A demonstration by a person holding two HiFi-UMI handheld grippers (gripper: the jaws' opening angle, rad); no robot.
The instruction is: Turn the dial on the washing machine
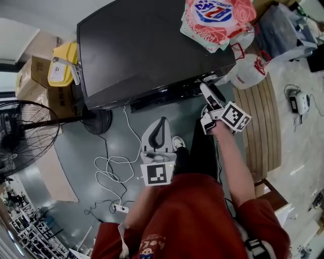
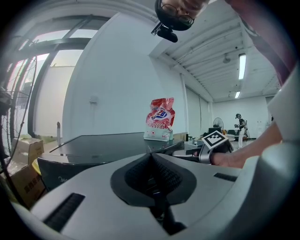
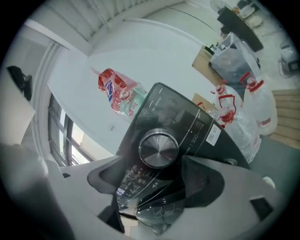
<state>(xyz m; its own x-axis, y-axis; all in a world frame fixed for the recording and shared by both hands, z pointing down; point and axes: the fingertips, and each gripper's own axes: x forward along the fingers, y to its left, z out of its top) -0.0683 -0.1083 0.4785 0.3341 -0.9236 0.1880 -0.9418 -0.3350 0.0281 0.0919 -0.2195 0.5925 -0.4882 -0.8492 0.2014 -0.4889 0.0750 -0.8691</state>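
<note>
A grey floor surrounds the black washing machine, which has a red bag on its lid. The right tool gapes wide at the front panel, framing the silver dial without touching it. The left tool is closed and empty, well back.

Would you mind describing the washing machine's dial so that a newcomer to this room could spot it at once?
Find the large dark washing machine with a red printed bag on its lid. Along its front runs a black control panel, which the right gripper faces with open jaws. The dial is the round brushed-silver knob there, the only raised metal part among flat printed symbols.
</note>
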